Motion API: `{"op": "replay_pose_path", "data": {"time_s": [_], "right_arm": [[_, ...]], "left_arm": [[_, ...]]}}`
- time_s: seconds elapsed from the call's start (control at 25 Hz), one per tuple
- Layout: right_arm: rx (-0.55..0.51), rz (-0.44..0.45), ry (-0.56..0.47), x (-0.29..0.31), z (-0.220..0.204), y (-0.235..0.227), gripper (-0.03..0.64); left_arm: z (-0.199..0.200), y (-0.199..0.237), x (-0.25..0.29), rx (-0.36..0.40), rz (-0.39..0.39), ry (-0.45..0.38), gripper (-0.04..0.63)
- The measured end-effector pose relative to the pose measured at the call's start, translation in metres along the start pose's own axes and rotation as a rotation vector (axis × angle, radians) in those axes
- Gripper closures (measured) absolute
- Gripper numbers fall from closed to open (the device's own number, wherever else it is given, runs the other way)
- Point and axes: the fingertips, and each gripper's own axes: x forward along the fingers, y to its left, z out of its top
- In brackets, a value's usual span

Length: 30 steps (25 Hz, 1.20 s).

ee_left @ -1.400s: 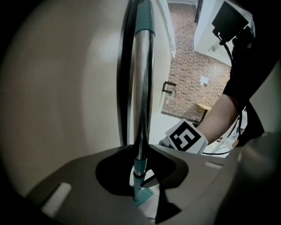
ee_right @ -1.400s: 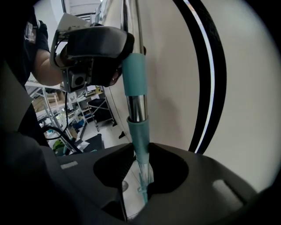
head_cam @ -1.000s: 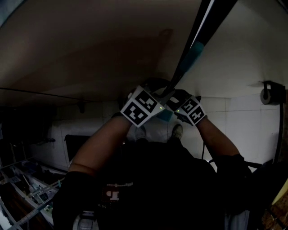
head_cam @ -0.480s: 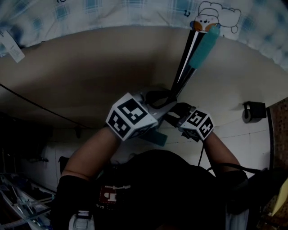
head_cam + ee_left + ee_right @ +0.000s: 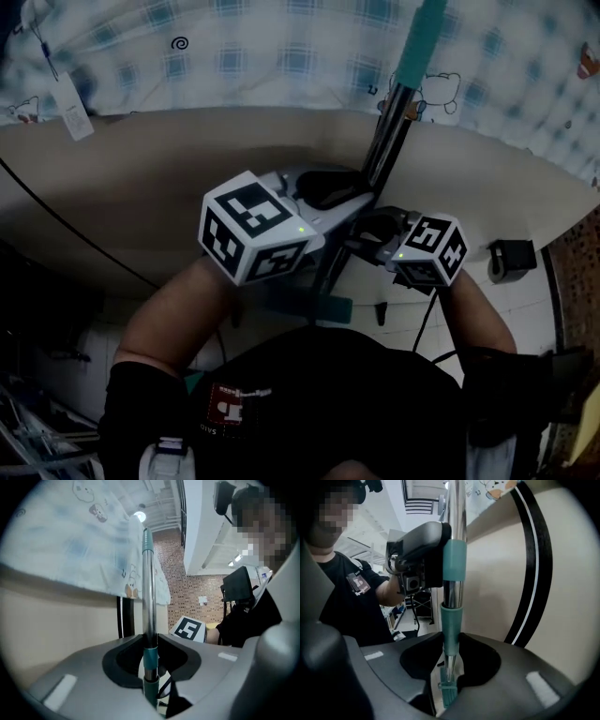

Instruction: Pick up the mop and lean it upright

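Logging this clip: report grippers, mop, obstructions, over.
Left gripper shut on mop handle; right gripper shut just below. Checked cloth behind handle top; no blockage seen.

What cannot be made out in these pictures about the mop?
- Mop head: in the head view, darkness and the person's body hide it. In the right gripper view, only a dim teal piece shows below the jaws.
- Mop handle, top end: cut off by the head view's upper edge.
- Where the mop's lower end rests: no view shows it.
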Motion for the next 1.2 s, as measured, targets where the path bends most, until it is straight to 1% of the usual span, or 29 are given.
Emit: {"op": "replay_pose_path", "data": {"time_s": [0.32, 0.56, 0.8, 1.2], "right_arm": [[-0.040, -0.003, -0.100, -0.037, 0.060, -0.003, 0.494], [-0.056, -0.022, -0.167, -0.057, 0.085, 0.003, 0.494], [-0.061, -0.046, -0.201, -0.066, 0.096, 0.006, 0.495], [-0.056, -0.051, -0.193, -0.065, 0.093, 0.002, 0.495]], "left_arm": [[0.070, 0.003, -0.013, 0.041, 0.009, -0.098, 0.500], [0.100, -0.004, -0.019, 0.058, 0.001, -0.120, 0.500], [0.115, -0.008, -0.023, 0.065, 0.007, -0.131, 0.500], [0.113, -0.003, -0.019, 0.054, 0.014, -0.130, 0.500]]}}
